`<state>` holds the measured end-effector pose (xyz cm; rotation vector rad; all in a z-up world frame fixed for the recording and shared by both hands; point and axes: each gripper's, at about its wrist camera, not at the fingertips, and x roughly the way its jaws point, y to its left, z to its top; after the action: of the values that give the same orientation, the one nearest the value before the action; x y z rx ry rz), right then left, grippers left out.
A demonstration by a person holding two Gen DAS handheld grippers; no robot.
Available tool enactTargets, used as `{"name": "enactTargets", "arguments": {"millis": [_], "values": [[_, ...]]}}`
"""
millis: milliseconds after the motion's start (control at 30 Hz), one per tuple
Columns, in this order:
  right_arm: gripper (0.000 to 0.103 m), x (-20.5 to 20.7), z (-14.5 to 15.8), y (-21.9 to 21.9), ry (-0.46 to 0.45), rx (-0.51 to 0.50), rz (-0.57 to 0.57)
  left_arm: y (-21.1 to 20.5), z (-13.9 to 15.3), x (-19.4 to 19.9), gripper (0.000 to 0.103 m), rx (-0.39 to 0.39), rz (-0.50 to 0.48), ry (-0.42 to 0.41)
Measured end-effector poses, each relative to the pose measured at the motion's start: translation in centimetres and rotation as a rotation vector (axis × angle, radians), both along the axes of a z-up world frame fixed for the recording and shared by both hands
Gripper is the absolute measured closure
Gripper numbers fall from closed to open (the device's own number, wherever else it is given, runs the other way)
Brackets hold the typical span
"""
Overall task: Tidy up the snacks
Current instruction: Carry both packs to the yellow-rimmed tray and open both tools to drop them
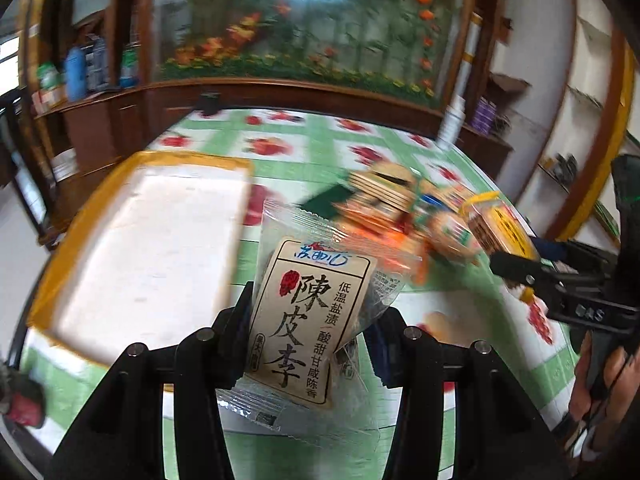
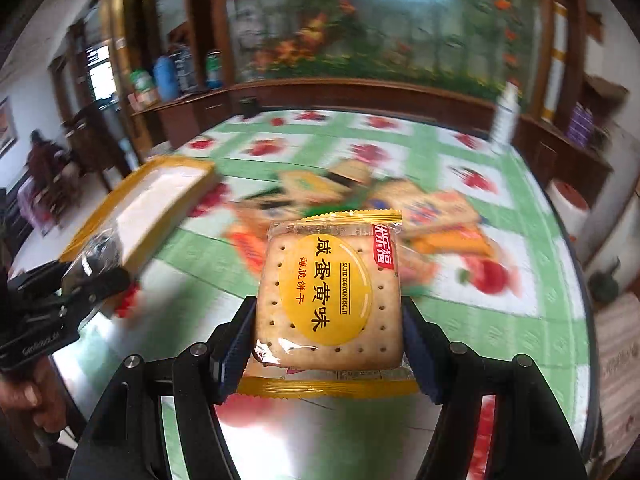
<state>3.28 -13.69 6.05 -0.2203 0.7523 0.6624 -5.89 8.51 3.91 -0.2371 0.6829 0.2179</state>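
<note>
The plum candy packet [image 1: 316,320] sits clamped between the two fingers of the left hand-held gripper [image 1: 312,328], tilted, with its beige label facing the camera; its lower clear edge is partly covered by the gripper's black frame, and what lies inside the wrapper cannot be made out. The salted egg yolk biscuit packet [image 2: 328,300] is gripped flat between the pads of the right hand-held gripper [image 2: 330,320], lifted above the table [image 2: 500,320], its yellow bottom seam partly hidden behind the fingers. Behind both packets lies a heap of other snacks [image 1: 400,208], so blurred that single packets are hard to tell apart; only orange, yellow and tan wrappers show. Just left of the heap stands a white tray [image 1: 152,240] with a yellow rim, its near corner cut off in the left wrist view. The table wears a green checked cloth with red fruit prints. In each view the other gripper enters from the side, with only part of the hand [image 1: 604,380] holding it visible. Farther back stand a wooden cabinet [image 1: 280,96] and a flowered picture [image 1: 312,20], both smeared.
</note>
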Motion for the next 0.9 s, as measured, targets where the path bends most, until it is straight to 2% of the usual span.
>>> {"name": "enactTargets", "arguments": {"millis": [133,300,433,567,700,900], "values": [[0.034,-1.0,0.7,4.9,0.054,0.080,0.115,5.2,-0.4,-1.7,0.056,-0.052,0.133,-0.008],[0.034,-1.7,0.2,12.4,0.143,0.151,0.264,10.7,-1.7,-2.8,0.056,-0.103,0.274,0.003],[0.034,-1.3,-0.5,17.5,0.195,0.183,0.322,13.2,-2.8,-2.7,0.056,-0.127,0.333,0.016],[0.034,-1.1,-1.6,22.3,0.235,0.179,0.386,13.8,-3.4,-2.4,0.056,-0.111,0.340,0.022],[0.034,0.3,-3.0,25.3,0.286,0.187,0.392,13.7,-3.1,-2.0,0.056,-0.081,0.310,0.026],[0.034,2.6,-4.7,26.4,0.337,0.177,0.364,13.6,-3.7,-0.8,0.054,-0.089,0.277,0.068]]}}
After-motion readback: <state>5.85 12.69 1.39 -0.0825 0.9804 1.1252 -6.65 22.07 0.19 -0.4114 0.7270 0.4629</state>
